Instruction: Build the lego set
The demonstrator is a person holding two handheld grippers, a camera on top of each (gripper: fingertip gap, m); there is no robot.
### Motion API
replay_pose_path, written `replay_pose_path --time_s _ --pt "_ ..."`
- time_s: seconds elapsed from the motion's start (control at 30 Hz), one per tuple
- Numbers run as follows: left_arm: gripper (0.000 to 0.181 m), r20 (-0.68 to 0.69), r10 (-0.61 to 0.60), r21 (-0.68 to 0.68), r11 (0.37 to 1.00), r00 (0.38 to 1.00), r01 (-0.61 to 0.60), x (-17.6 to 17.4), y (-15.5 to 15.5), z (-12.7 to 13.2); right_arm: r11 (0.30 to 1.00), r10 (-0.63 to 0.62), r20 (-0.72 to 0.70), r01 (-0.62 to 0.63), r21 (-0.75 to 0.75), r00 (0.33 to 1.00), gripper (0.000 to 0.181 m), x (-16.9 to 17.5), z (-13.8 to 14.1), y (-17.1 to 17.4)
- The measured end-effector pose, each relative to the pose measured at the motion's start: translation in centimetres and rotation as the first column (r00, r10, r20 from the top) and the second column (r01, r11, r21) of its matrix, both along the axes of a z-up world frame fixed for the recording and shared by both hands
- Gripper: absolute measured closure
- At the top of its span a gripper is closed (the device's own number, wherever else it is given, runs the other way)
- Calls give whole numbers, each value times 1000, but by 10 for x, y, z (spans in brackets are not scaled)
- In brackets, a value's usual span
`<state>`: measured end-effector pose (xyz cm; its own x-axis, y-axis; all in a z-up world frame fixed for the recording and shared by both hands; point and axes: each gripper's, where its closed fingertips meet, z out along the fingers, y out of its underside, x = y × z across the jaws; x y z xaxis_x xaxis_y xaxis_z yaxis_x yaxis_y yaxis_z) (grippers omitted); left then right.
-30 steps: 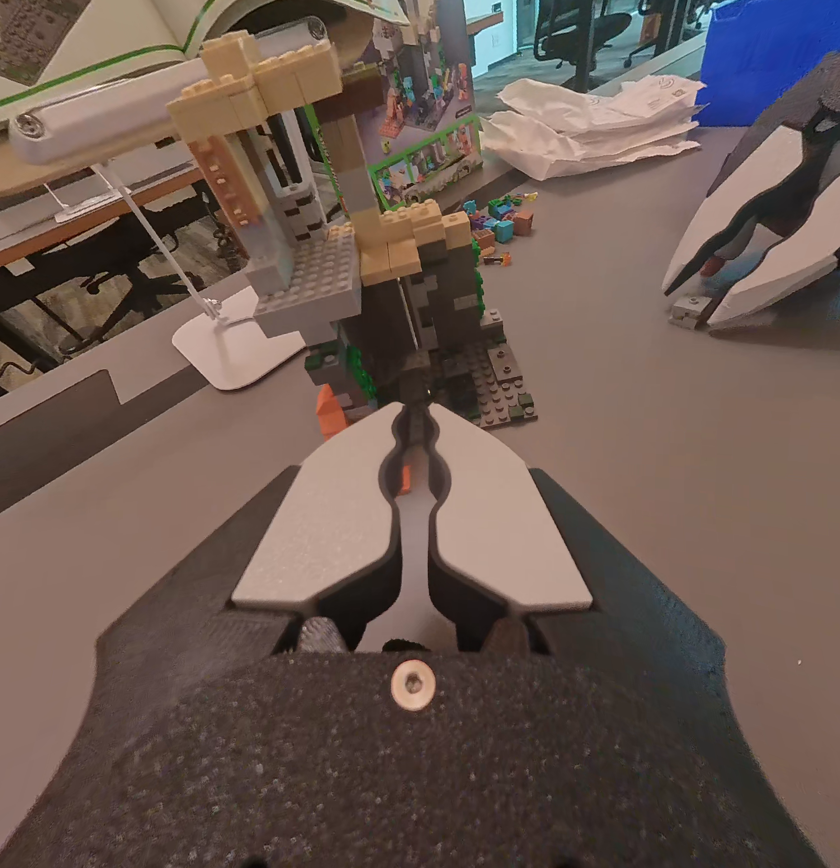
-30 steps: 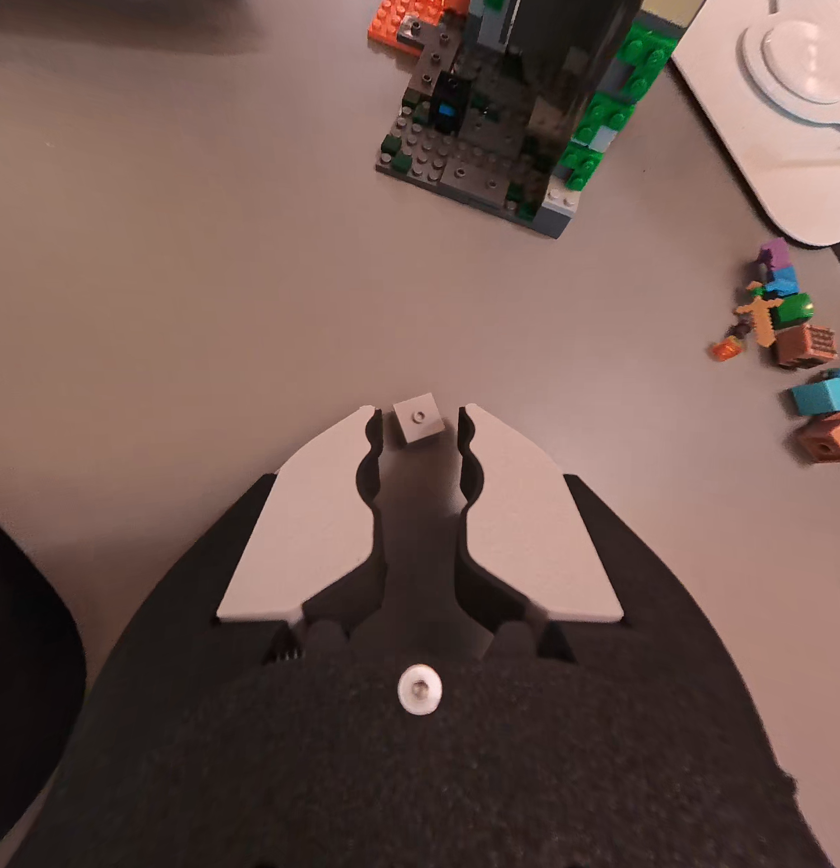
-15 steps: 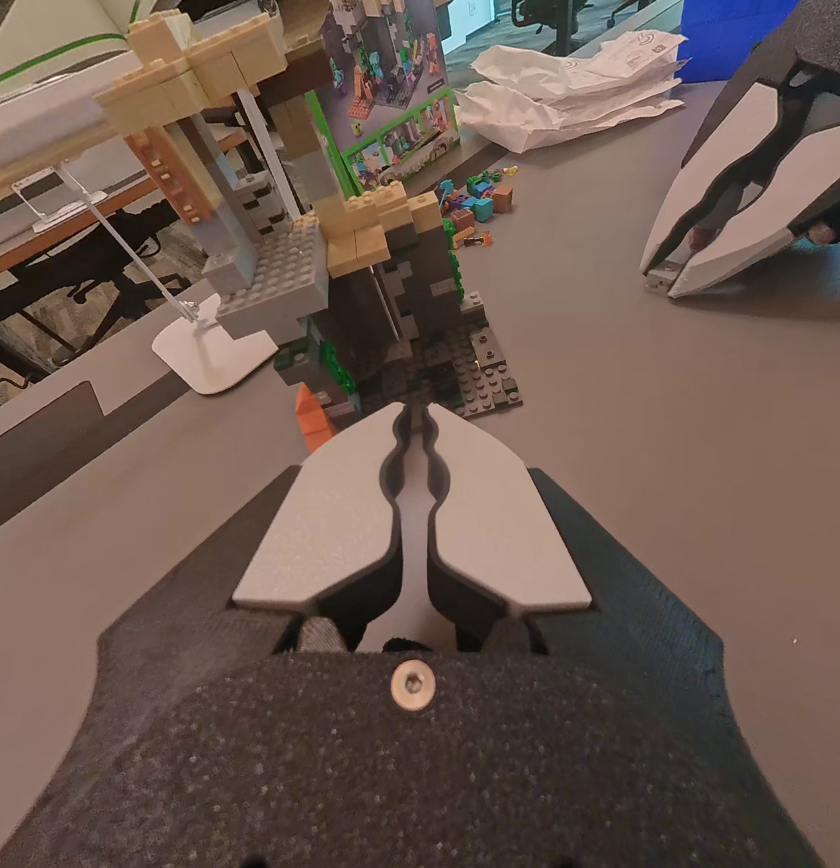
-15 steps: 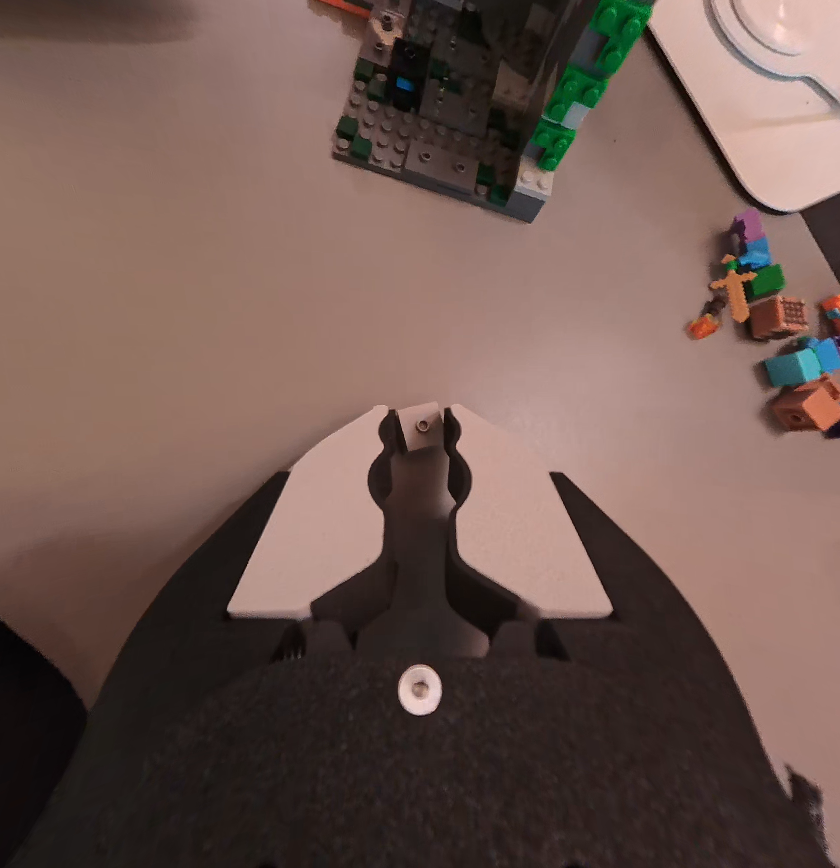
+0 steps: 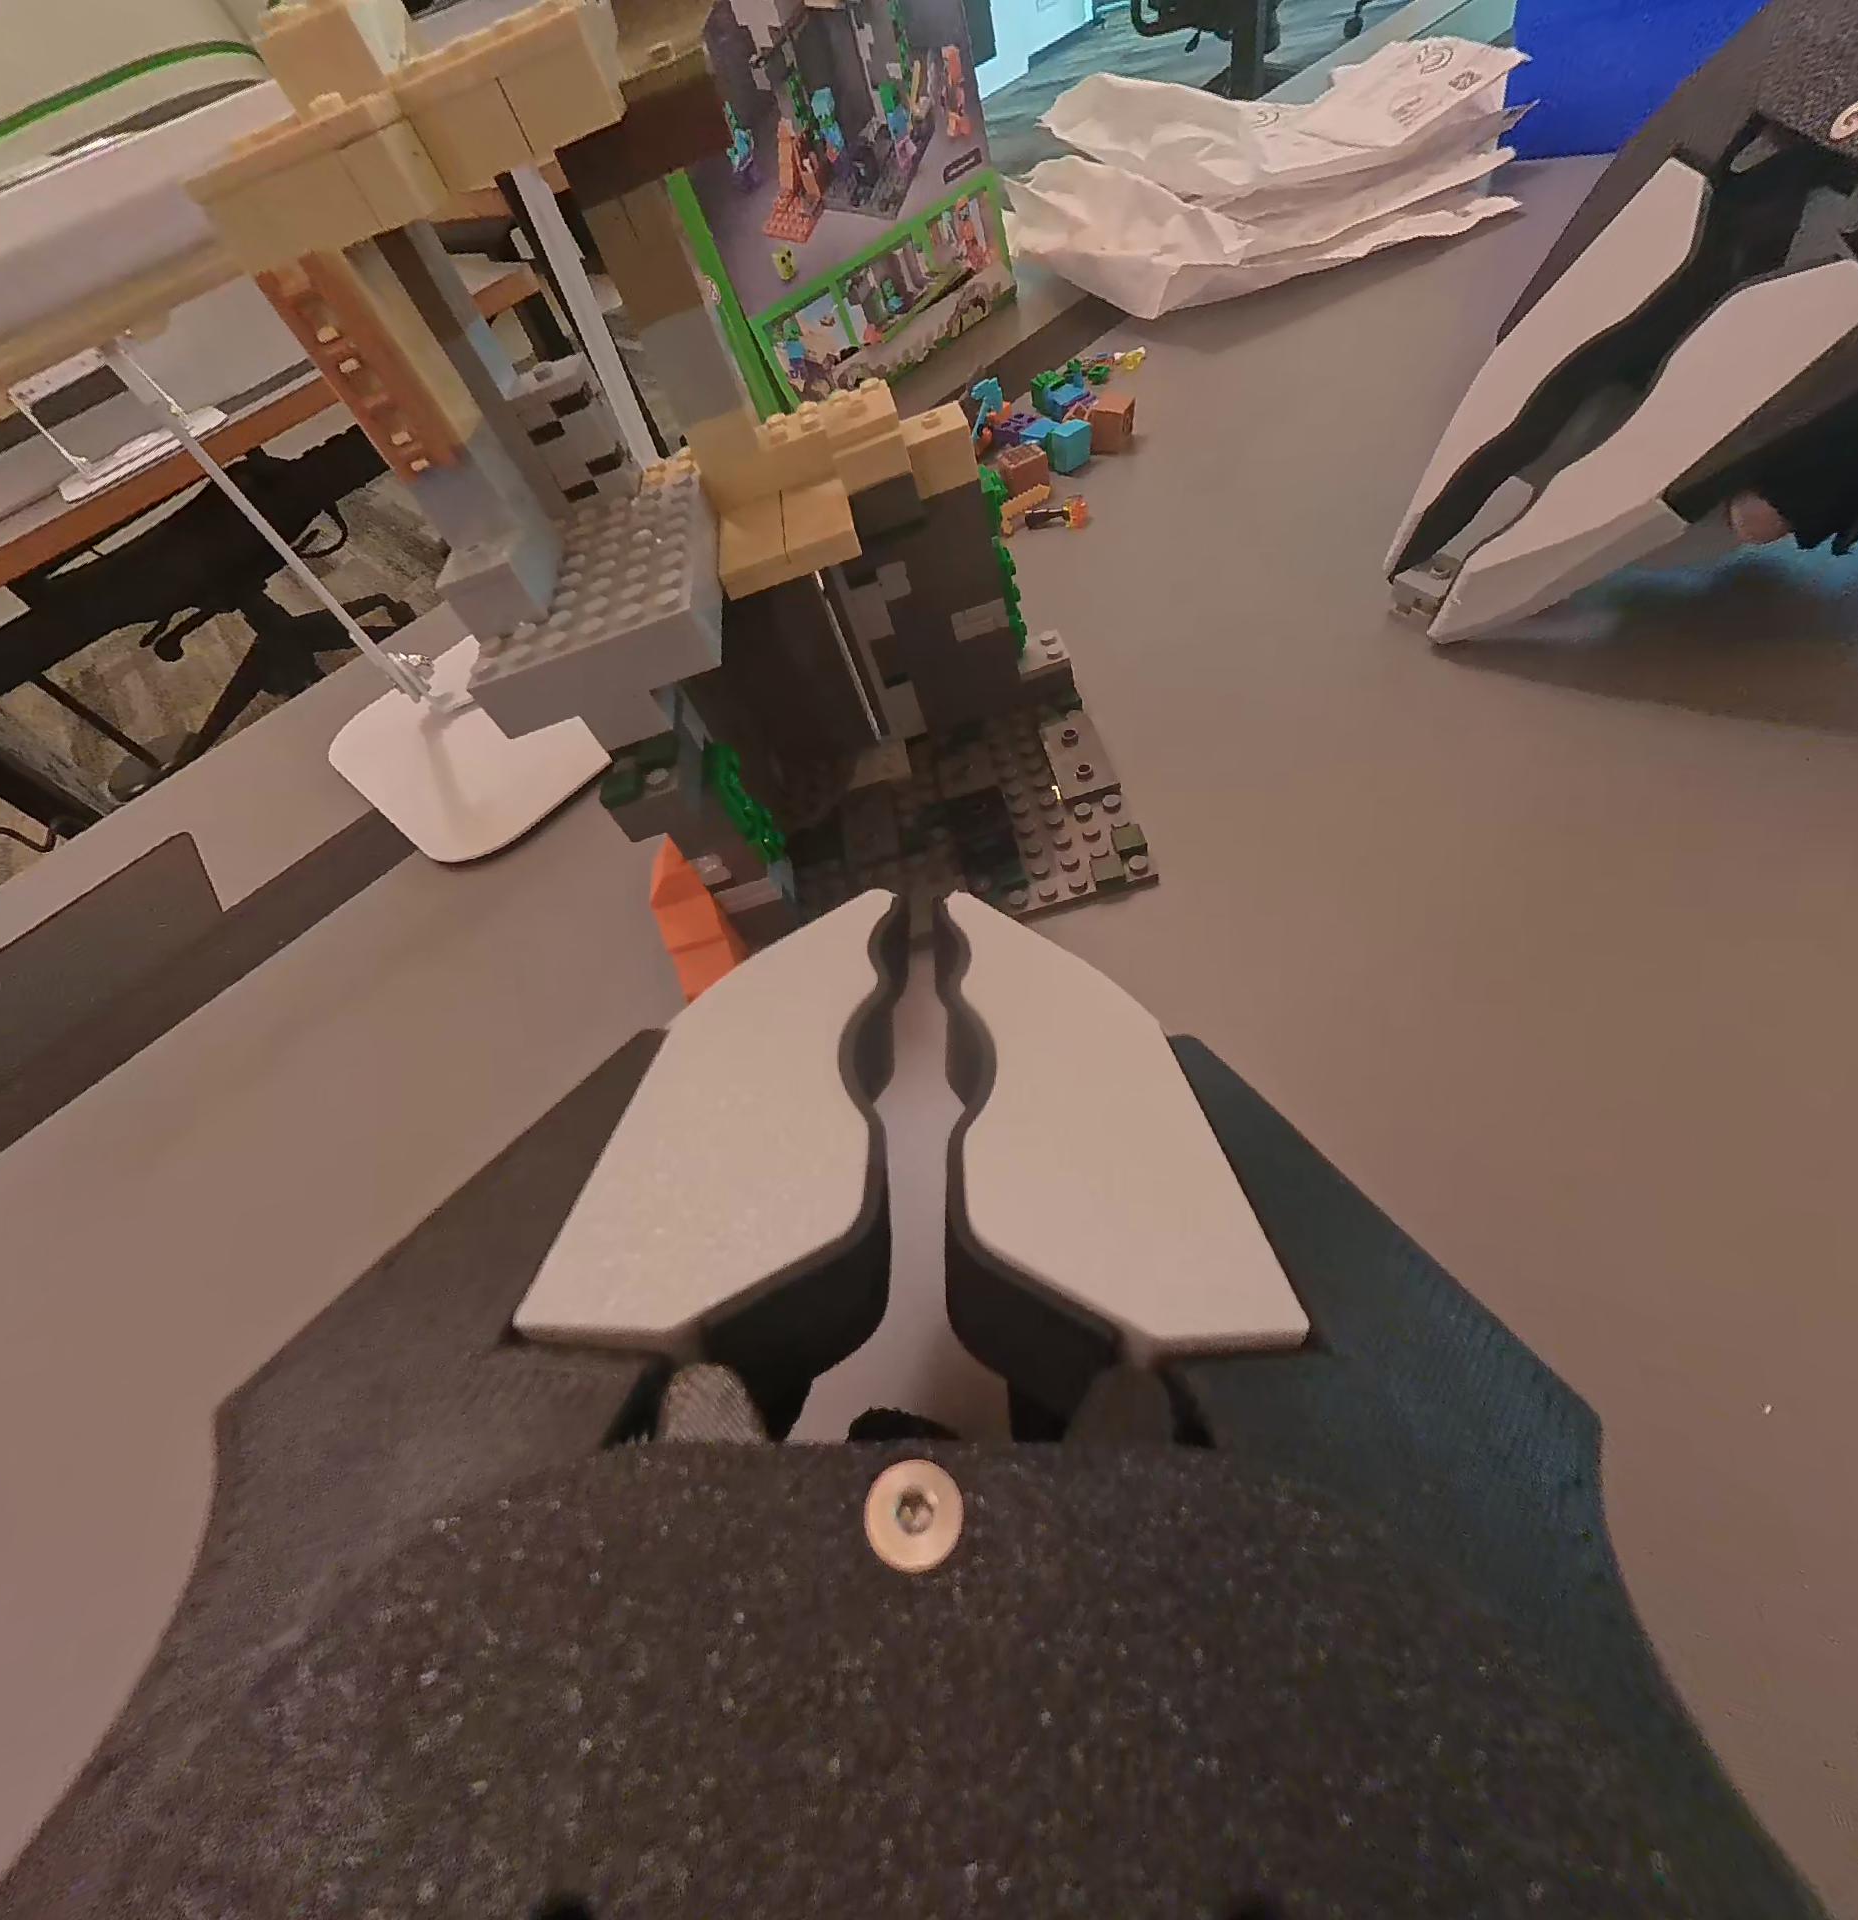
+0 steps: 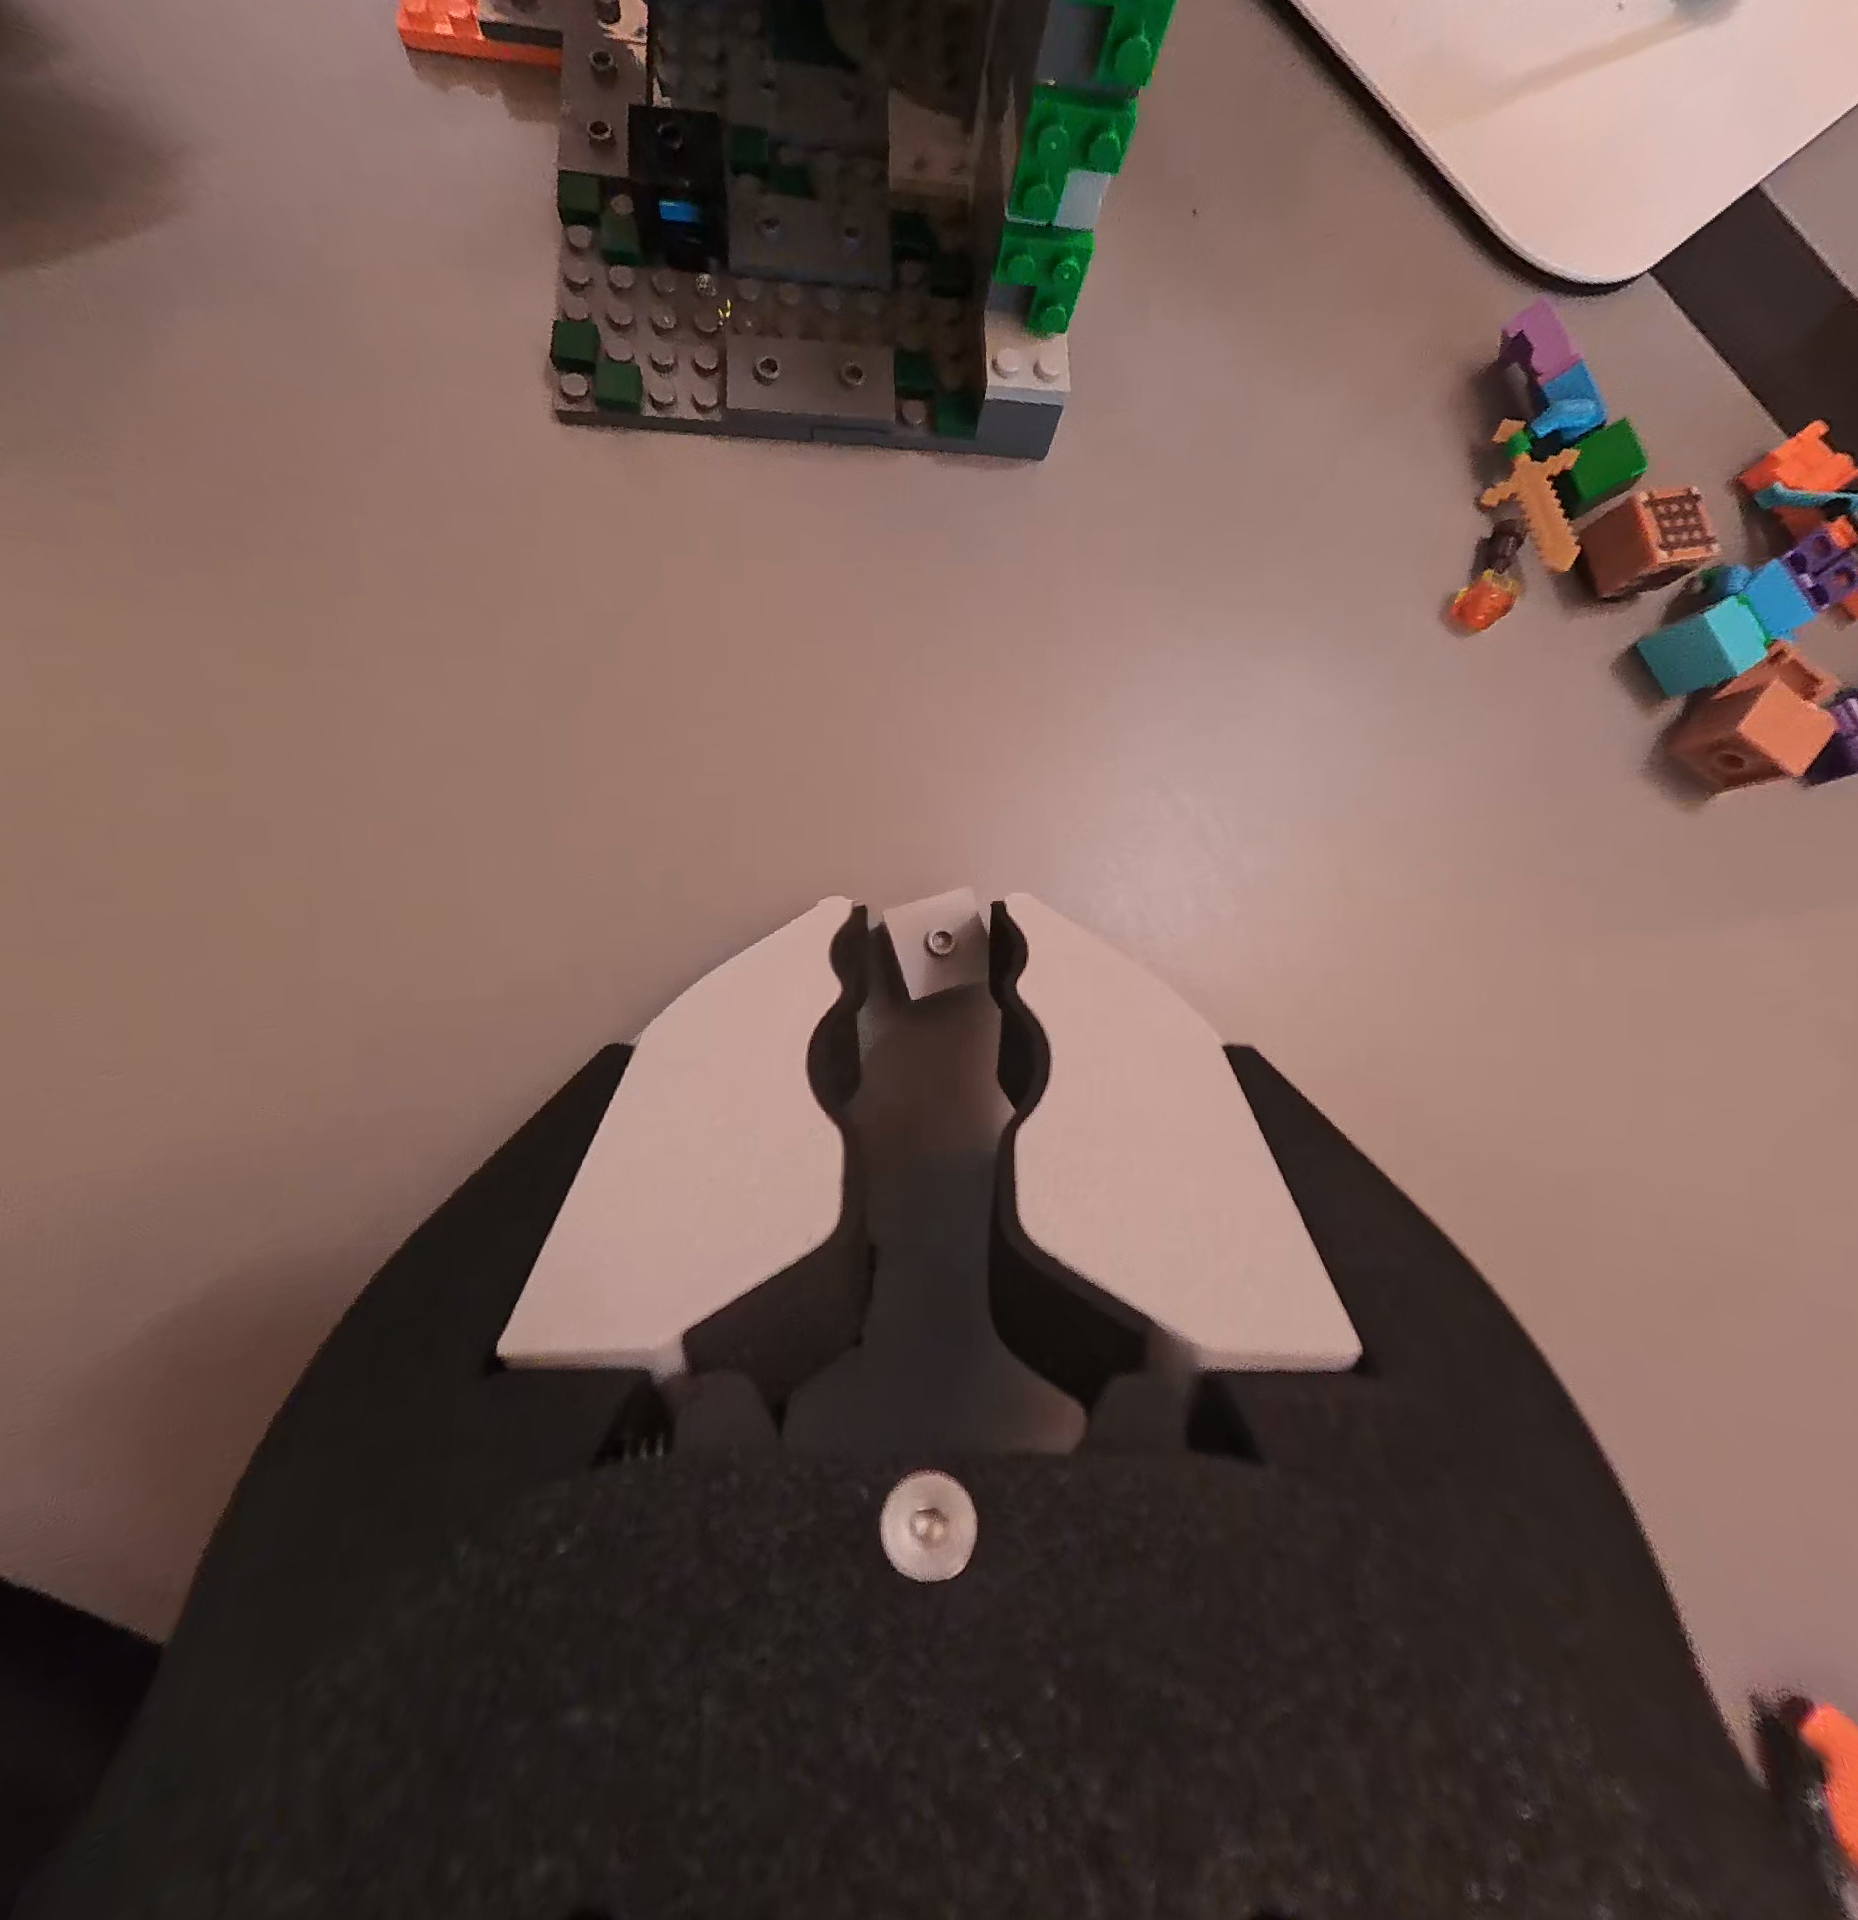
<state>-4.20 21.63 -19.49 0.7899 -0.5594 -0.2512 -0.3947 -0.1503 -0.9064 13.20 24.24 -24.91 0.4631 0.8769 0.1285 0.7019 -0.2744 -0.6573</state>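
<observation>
The gray tabletop (image 6: 385, 675) carries your half-built lego model (image 5: 800, 582) — dark base plate, tan and gray upper blocks — standing just ahead of your left gripper (image 5: 920, 914), whose fingers are nearly together with nothing between them. Behind the model stands the set's box (image 5: 863, 187), with white paper bags (image 5: 1268, 177) beside it. Your right gripper (image 6: 925, 925) points down at the tabletop, well apart from the model, its fingers closed on a small gray brick (image 6: 930, 940) — tilted slightly. Loose colorful pieces (image 6: 1694, 592) lie to its right.
</observation>
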Motion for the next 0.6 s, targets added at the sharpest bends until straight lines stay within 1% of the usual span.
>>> replay_pose_path --time_s 0.3,0.6 --pt "177 -3 -2 -8 1000 1000 2 0 0 -2 999 1 -15 -1 -35 1000 157 -2 0 -7" --pt "177 -4 -2 -7 1000 1000 2 0 0 -2 999 7 -16 -7 -37 1000 157 -2 0 -7"
